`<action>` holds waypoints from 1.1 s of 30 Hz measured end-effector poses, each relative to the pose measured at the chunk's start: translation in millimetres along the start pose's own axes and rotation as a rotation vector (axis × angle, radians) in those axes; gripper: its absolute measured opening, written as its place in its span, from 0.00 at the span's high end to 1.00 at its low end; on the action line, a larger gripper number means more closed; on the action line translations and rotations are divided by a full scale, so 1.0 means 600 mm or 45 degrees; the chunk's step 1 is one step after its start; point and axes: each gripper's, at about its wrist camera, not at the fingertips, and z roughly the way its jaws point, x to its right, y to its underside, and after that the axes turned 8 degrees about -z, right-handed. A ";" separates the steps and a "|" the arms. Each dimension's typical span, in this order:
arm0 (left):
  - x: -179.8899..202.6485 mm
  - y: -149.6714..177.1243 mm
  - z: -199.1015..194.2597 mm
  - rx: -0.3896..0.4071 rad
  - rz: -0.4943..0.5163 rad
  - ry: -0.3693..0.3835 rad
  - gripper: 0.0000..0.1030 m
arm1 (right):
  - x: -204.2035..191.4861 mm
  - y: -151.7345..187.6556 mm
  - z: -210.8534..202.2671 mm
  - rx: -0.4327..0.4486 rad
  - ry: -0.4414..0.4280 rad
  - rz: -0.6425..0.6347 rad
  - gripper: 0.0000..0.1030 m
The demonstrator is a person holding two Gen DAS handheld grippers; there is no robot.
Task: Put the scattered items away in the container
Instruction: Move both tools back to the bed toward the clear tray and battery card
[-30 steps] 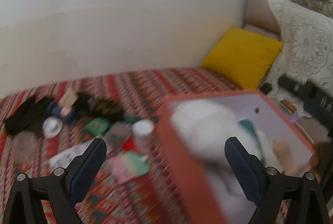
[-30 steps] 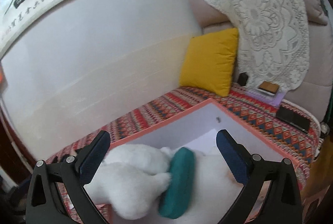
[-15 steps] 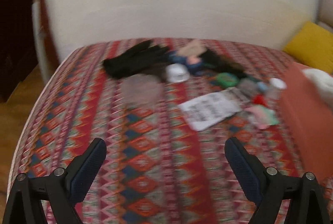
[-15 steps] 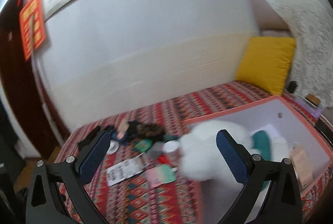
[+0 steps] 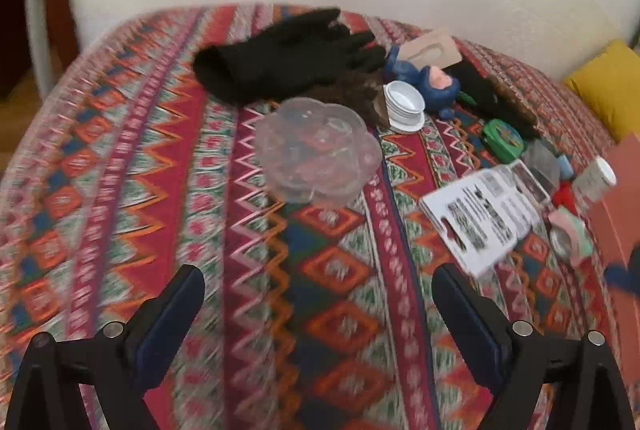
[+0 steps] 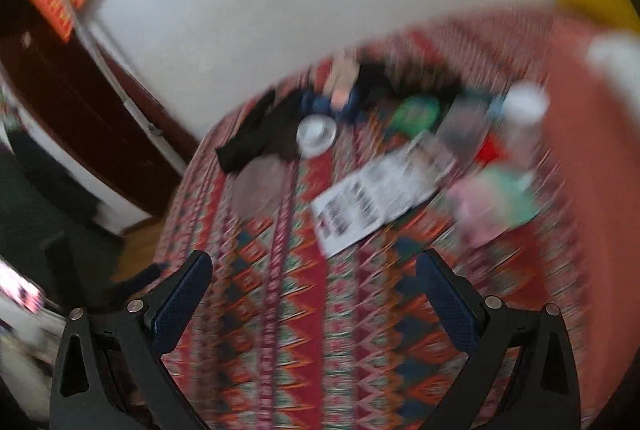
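Both my left gripper (image 5: 318, 310) and right gripper (image 6: 314, 294) are spread wide and carry nothing. The orange-walled container (image 5: 618, 198) sits at the right edge of the patterned bedspread (image 5: 160, 190). The clear, lobed plastic dish (image 5: 318, 160) looks slippery; I judge a pinch on its rim could squirt it away. A black knitted glove (image 5: 288, 58) and white printed leaflet (image 5: 486, 214) crowd it, with 1 small white cup (image 5: 404, 102) just beside.
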 end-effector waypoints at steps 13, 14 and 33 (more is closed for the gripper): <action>0.014 -0.030 0.134 -0.096 0.038 -0.017 0.07 | 0.045 0.004 0.149 -0.161 -0.002 0.228 0.00; 0.016 -0.034 0.140 -0.094 0.031 -0.009 0.05 | 0.049 0.005 0.156 -0.168 -0.004 0.242 0.00; 0.012 -0.106 0.182 -0.026 -0.084 0.283 0.01 | 0.087 -0.064 0.223 0.014 0.094 0.330 0.05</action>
